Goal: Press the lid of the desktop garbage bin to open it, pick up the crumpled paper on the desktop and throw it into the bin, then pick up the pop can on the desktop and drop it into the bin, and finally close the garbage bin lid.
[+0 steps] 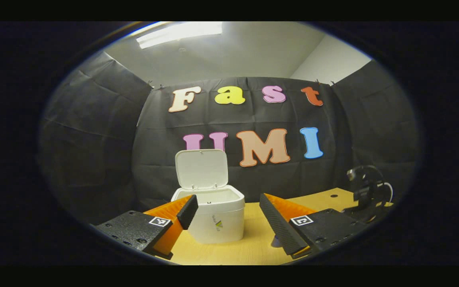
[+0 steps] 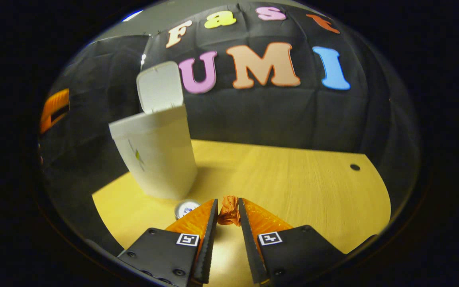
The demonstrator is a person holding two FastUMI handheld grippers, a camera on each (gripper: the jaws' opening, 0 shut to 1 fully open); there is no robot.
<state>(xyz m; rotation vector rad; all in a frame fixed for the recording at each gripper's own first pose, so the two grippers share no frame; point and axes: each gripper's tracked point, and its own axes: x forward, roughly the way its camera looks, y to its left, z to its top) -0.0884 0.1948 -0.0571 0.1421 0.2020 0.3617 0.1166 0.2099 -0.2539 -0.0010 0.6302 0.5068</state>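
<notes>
The white desktop bin (image 1: 217, 219) stands on the wooden table with its lid (image 1: 201, 169) tipped up and open. My left gripper (image 1: 229, 215) is open, held in front of the bin with nothing between its fingers. In the right gripper view the bin (image 2: 155, 155) is at the left, its lid (image 2: 159, 85) raised. My right gripper (image 2: 228, 204) is shut on the orange-brown crumpled paper (image 2: 229, 212), pinched at the fingertips low over the table. The pop can (image 2: 186, 208) stands just left of the fingers, near the bin's base, partly hidden.
The wooden table (image 2: 293, 179) stretches right of the bin, with a small hole (image 2: 355, 167) near its far right edge. A dark device (image 1: 367, 195) sits at the table's right end. An orange part (image 2: 54, 109) shows at the far left.
</notes>
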